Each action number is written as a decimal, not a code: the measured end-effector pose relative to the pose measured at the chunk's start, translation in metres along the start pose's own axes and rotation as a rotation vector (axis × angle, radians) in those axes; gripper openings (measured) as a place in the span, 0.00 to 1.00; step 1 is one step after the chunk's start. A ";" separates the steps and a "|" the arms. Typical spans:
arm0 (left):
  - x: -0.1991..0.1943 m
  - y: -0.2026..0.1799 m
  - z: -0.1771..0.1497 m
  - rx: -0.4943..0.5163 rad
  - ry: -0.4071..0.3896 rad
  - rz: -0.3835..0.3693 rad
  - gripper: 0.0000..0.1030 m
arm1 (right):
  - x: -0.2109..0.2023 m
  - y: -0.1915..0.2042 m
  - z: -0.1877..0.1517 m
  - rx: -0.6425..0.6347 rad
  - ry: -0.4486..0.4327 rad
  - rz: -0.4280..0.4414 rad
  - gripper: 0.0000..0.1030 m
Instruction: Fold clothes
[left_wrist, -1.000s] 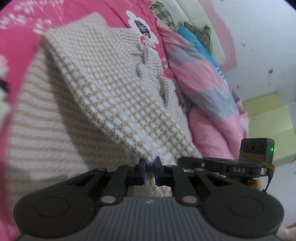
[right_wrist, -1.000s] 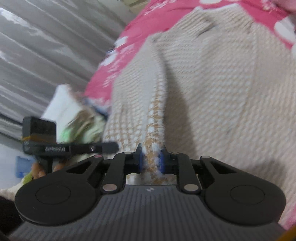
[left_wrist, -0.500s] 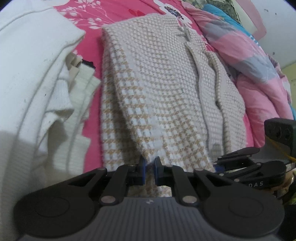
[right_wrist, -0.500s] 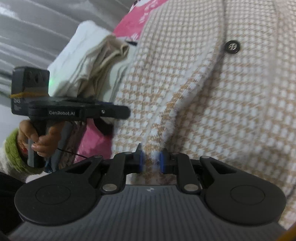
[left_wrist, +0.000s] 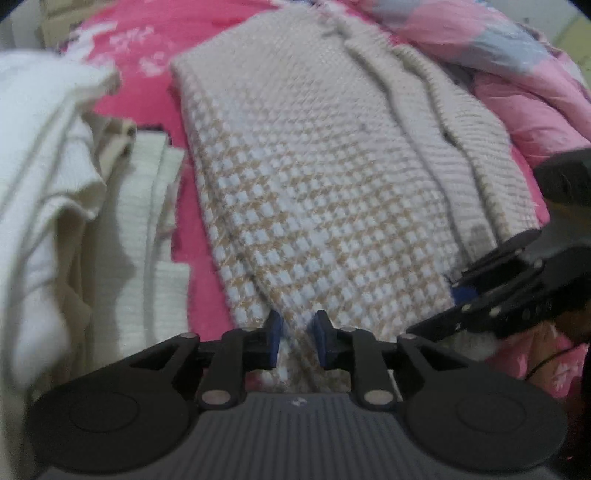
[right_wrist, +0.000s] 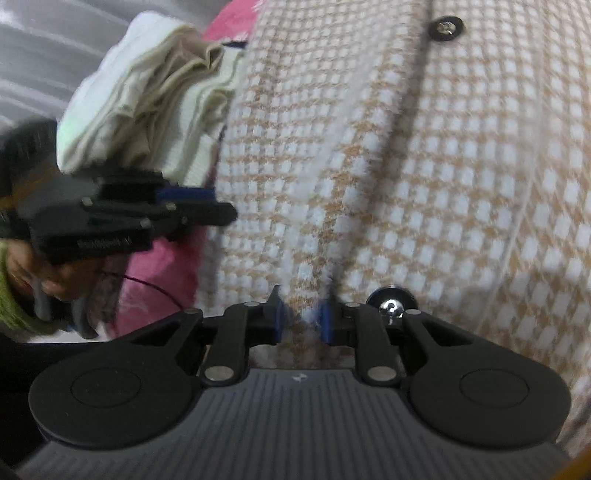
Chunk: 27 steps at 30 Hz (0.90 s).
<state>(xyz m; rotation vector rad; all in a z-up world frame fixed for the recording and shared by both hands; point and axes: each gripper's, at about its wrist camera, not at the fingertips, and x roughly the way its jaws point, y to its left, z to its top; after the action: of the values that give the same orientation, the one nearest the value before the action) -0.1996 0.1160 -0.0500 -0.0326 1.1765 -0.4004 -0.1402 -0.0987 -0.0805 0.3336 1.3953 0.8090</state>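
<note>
A beige-and-white houndstooth knit cardigan (left_wrist: 314, 166) lies folded on the pink flowered bedsheet (left_wrist: 133, 48). My left gripper (left_wrist: 298, 334) sits at its near edge, jaws opening, with a fold of the knit still between the blue pads but no longer pinched. In the right wrist view the cardigan (right_wrist: 424, 166) fills the frame, with a dark button (right_wrist: 448, 26) at the top. My right gripper (right_wrist: 303, 321) has its jaws opening around the fuzzy front edge, next to a shiny button (right_wrist: 391, 301). Each gripper appears in the other's view: right gripper (left_wrist: 461, 284), left gripper (right_wrist: 221, 206).
A pile of white and cream clothes (left_wrist: 55, 166) lies left of the cardigan, the same pile (right_wrist: 147, 96) sitting above the left gripper in the right wrist view. A pink-and-grey quilt (left_wrist: 498, 48) is bunched at the far right. A hand (right_wrist: 55, 273) holds the left gripper.
Both grippers came down with the cardigan's edge and laid it flat on the bed. Their jaws, pinched on the knit before, now stand wider apart.
</note>
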 end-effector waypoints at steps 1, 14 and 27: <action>-0.009 -0.003 -0.001 0.022 -0.030 0.008 0.26 | -0.007 0.002 0.000 -0.019 -0.002 -0.003 0.22; 0.038 -0.040 0.048 0.091 -0.272 -0.084 0.38 | -0.115 0.047 0.089 -0.529 -0.342 -0.422 0.91; 0.088 -0.047 0.021 0.039 -0.320 -0.146 0.41 | -0.011 -0.036 0.275 -0.084 -0.396 -0.499 0.53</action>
<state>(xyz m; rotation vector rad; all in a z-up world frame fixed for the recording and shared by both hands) -0.1658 0.0401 -0.1091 -0.1449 0.8531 -0.5261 0.1329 -0.0631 -0.0456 0.0641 1.0049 0.3610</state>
